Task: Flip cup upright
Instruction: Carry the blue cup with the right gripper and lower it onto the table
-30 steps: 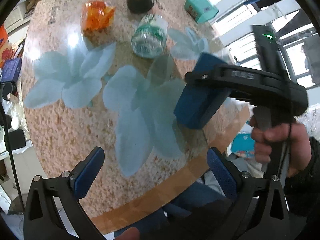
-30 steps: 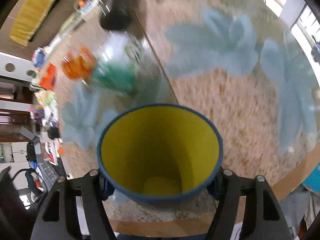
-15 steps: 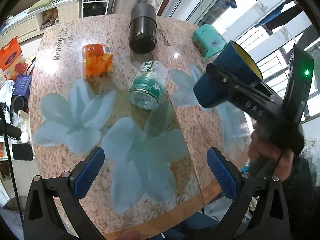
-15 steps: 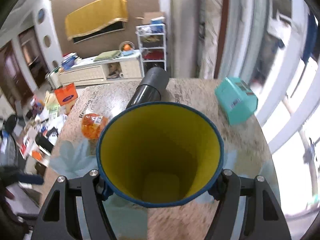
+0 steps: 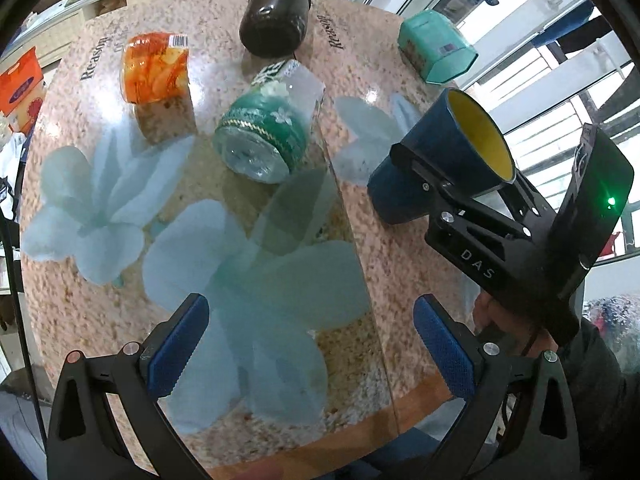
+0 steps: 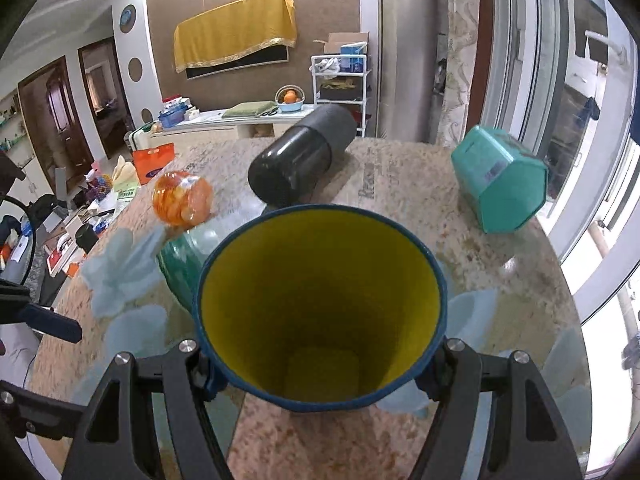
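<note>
The cup (image 5: 424, 160) is dark blue outside and yellow inside. My right gripper (image 6: 320, 364) is shut on the cup (image 6: 320, 304), one finger on each side near its base. In the left wrist view the cup tilts with its mouth up and to the right, its base low over the round table (image 5: 400, 264) at the right; whether it touches I cannot tell. My left gripper (image 5: 308, 340) is open and empty above the table's near edge, left of the right gripper (image 5: 420, 188).
On the table lie a green bottle (image 5: 260, 136), an orange jar (image 5: 156, 68), a black cylinder (image 5: 276, 20) and a teal box (image 5: 436, 52). They show beyond the cup in the right wrist view, the teal box (image 6: 500, 184) at the right.
The right gripper turned the cup from mouth-down over the table to mouth-up, then lowered it toward the table at the right. The left gripper stayed open and nearly still.
</note>
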Demonstrator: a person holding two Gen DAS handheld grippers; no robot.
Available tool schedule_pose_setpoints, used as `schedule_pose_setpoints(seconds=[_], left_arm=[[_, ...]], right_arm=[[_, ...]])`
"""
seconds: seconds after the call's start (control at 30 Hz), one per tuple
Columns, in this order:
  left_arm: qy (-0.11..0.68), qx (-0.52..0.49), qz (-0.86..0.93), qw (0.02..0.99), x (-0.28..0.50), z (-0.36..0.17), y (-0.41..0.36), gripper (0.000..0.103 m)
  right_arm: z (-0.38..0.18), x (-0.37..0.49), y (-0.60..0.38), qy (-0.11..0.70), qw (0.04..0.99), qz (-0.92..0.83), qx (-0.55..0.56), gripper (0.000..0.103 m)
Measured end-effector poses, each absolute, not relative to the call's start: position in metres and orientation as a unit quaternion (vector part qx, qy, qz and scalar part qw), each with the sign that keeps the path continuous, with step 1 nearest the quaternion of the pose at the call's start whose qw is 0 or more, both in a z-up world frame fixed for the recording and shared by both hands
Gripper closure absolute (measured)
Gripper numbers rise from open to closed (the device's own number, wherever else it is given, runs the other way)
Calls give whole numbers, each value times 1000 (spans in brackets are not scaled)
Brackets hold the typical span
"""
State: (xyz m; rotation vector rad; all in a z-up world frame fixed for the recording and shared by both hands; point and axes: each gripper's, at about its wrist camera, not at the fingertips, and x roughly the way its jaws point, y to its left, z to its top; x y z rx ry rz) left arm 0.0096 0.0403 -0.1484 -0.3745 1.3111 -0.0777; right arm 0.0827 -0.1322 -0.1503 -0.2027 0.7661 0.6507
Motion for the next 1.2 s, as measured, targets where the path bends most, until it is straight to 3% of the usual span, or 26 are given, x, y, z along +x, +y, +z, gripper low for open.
schedule_pose_setpoints(seconds=[0.63, 0.87, 1.2], left_arm=[[605, -165, -18, 779, 15, -150, 40, 0], [610, -172, -24, 773, 12, -149, 45, 0], [569, -170, -17, 804, 10, -106, 65, 0]], right_arm=[[-150, 77, -135, 353, 868, 333, -109, 33], [-136, 79, -137, 353, 869, 336, -90, 0], [-75, 73, -151, 343, 875, 335, -65, 0]])
